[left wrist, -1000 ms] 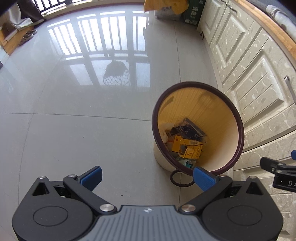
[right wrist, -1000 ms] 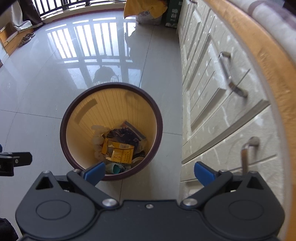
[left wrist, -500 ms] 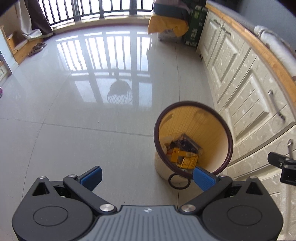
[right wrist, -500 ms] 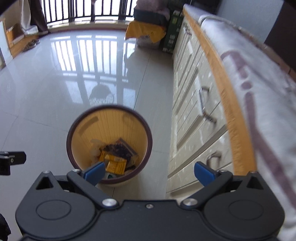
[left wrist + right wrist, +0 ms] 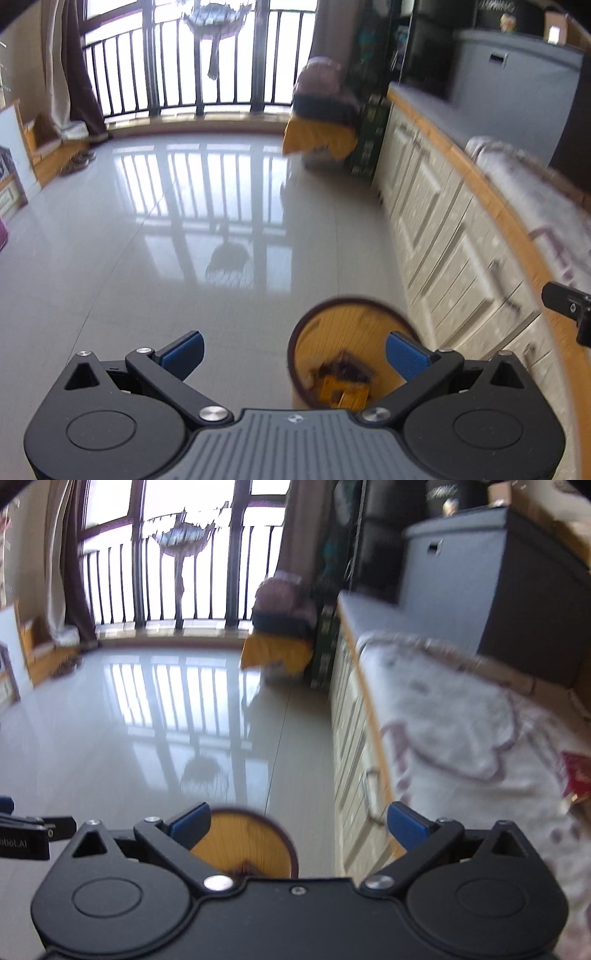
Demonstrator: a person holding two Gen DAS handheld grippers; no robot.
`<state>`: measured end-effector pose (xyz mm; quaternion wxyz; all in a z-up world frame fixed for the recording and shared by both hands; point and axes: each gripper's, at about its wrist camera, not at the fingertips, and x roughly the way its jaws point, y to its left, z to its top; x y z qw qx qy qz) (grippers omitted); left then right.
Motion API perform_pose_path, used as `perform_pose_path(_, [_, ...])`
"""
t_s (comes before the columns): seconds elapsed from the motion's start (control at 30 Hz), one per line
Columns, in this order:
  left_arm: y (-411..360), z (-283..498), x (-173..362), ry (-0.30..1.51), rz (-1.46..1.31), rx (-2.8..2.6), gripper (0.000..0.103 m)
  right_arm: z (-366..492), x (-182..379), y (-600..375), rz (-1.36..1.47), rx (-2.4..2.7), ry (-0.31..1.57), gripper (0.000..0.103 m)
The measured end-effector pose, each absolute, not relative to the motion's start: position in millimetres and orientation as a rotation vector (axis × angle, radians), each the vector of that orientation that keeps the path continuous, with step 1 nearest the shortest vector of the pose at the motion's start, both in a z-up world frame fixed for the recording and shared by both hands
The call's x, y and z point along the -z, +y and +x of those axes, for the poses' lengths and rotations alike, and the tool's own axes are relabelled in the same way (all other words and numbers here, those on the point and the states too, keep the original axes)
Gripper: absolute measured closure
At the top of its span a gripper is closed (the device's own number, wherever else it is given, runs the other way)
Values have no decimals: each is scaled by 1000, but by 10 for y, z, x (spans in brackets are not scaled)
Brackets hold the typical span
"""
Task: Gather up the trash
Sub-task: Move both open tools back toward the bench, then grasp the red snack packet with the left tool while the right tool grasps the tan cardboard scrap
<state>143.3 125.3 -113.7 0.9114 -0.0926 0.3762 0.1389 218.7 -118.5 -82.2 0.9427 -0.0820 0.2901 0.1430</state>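
Left tongs [image 5: 293,356] up close, blue pads spread wide, nothing between them. Right tongs [image 5: 297,823] just the same: blue pads far apart, gripping nothing.

Just past the left tongs sits the round yellow-lined wastebasket with the dark brown rim [image 5: 332,317], standing on the floor close beside the cabinet fronts. Inside it, at the bottom, yellow and dark packaging scraps [image 5: 345,387], blurred, too soft to read. The right pad of the left tongs overlaps the basket's rim in this view. From the right wrist view the same basket shows low, partly hidden behind the tongs' body, only its far wall in sight.

To the right, the cream panelled cabinet doors with metal handles [image 5: 443,236] run away into the room, topped by a wooden-edged table [image 5: 491,199]. A white cloth with purplish line pattern [image 5: 461,731] lies spread over that table, and on it at the far right edge lies a small red packet [image 5: 576,777], well apart from the basket.

The glossy pale grey tiled floor [image 5: 147,240] stretches out, mirroring the window bars. Further on, a bundle draped with yellow cloth [image 5: 319,138] near the cabinet's end. At the far end, black balcony railings [image 5: 177,74] and brown curtains [image 5: 74,74].
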Motion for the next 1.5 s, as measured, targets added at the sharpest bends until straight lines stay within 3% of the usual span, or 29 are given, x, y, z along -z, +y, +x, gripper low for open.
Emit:
perform_pose_path(0.33, [674,1530,503,545,-143,-173,0,2115,239,-1736,-73,-191,380,0])
perform_pose_path(0.7, [-604,2008,185,442,-61,67,0,2276,-146,-2918,-53,-16,244,0])
perform_pose_path(1.07, [-1796,2230,123,349,11,278,0,2552,0,-4116,-32,110,260,0])
perform_pose_path(1.4, [-2446,2525,478,422,33,376,0,2871,462,-4623,32,173,310,0])
perform_pose_path(1.5, [-2560,2626,583,451,22,392,0,2906,613,-4694,35,123,335,13])
